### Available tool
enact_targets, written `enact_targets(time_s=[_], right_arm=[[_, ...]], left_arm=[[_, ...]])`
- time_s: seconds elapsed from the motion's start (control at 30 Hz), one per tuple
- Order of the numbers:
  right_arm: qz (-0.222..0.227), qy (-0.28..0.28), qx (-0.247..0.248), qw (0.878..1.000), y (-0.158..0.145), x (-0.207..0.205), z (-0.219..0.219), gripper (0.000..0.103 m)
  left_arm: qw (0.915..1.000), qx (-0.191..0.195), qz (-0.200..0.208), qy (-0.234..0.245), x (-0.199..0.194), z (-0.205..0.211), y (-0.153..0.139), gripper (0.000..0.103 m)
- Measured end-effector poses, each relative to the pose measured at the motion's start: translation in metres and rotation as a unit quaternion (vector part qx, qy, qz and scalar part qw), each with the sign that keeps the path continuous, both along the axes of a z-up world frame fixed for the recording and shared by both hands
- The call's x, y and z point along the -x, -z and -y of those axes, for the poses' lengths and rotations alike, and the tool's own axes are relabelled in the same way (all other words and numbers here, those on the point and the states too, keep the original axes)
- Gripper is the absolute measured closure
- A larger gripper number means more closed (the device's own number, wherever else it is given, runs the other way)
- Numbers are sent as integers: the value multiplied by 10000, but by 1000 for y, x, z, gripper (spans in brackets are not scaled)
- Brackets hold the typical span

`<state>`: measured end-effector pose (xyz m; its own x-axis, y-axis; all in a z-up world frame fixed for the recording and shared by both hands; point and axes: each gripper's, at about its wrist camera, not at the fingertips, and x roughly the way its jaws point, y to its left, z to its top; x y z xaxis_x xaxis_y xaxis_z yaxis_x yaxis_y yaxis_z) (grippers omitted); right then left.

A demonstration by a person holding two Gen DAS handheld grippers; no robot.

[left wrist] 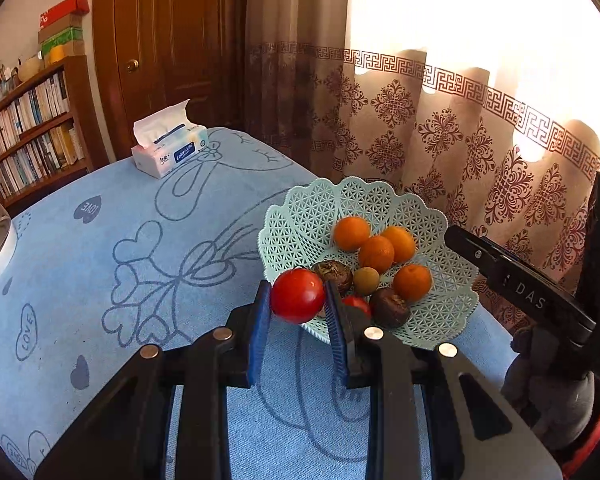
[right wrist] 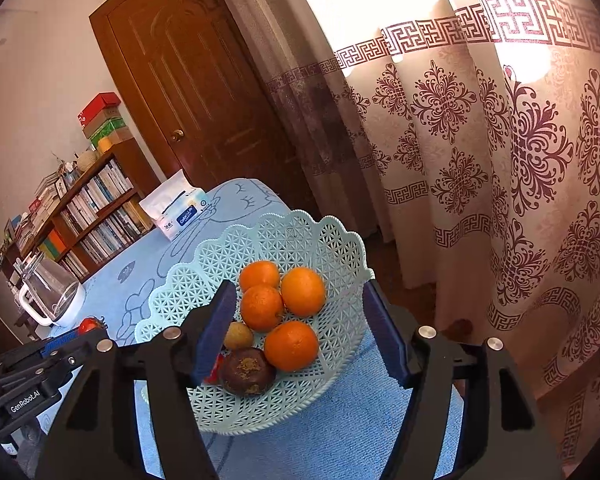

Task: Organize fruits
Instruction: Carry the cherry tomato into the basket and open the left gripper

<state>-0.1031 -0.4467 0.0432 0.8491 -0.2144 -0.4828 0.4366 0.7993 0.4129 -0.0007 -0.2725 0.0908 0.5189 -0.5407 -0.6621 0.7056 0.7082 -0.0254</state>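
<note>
Your left gripper point(left wrist: 298, 306) has its jaws clamped on a red tomato point(left wrist: 297, 295), blue pads touching it on both sides, fruit lifted off the desk point(left wrist: 100, 240). It hangs at the near rim of the mint lattice basket point(left wrist: 300, 216), which sits just ahead and to the right of those jaws.

Your right gripper point(right wrist: 300, 332) has its jaws spread wide, nothing between the pads. The basket point(right wrist: 292, 236) lies straight ahead of them, and the blue fingers point(right wrist: 216, 332) frame its contents from above.

Inside the basket, ahead of the right jaws: four oranges point(right wrist: 262, 307) bunched together, touching. A small tan round fruit point(right wrist: 238, 335) sits just left of the nearest orange. A dark brown fruit point(right wrist: 249, 371) lies closest to the jaws, partly hidden by the left finger. A bit of something red point(right wrist: 213, 372) shows beside that finger; the left wrist view shows it as a second red fruit point(left wrist: 356, 305) in the basket, and also a second dark fruit point(left wrist: 334, 274) behind the held tomato.

Farther out on the blue cloth: a tissue pack point(left wrist: 168, 148) well ahead and left of the left jaws, and a glass jug point(right wrist: 52, 296) far left of the right jaws.
</note>
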Motion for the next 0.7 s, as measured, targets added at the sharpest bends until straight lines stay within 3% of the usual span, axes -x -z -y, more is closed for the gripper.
enact_targets(time_s=[0.37,0.7], right_arm=[[4,58,-112,9999,3,0,4,35],[-2,96,-135,9999,4,1,4,35]], left_arm=[[9992,-332,14,217,-10,38,20,76],[9986,-353,-123,380,-10,51,30,76]])
